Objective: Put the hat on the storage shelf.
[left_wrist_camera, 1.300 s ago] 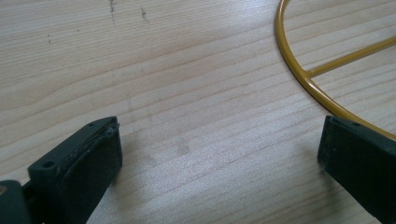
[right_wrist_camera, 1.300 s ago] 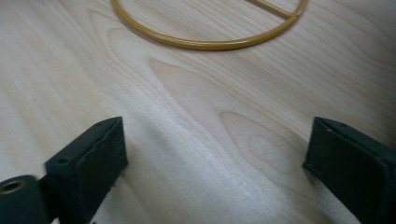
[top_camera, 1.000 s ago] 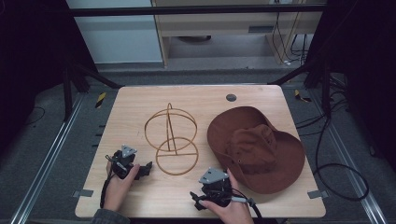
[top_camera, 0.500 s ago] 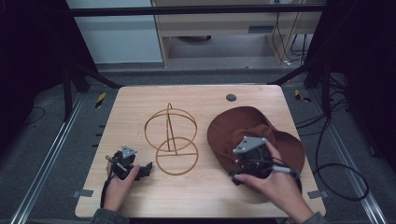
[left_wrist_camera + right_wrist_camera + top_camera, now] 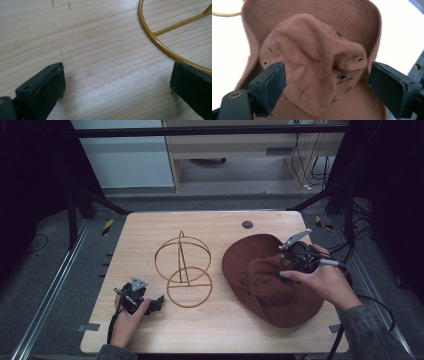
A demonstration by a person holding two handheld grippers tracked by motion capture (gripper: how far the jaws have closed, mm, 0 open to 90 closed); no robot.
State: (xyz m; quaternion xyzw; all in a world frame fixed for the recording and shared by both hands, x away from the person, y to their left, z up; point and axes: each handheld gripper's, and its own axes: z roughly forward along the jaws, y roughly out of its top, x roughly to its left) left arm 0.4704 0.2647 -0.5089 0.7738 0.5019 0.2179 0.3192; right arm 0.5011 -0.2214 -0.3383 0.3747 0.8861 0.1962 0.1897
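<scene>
Brown hat (image 5: 317,62) crown, partly cropped, sits between wide-spread right gripper (image 5: 325,82) fingers, ungrasped.

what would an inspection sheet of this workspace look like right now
surface: wooden table, pale, small dark round disc near the far edge
job's things: brown hat lying crown up on the table's right half; gold wire stand at the centre, upright on its ring base
clutter: grey tape tab at the near left edge
grippers: left gripper low over the table beside the stand's base ring, open, holding nothing; right gripper over the hat, open, jaws either side of the crumpled crown
cables: a black cable trails from the right gripper off the right edge
surroundings: dark frame bars, grey floor, shelf unit behind
</scene>
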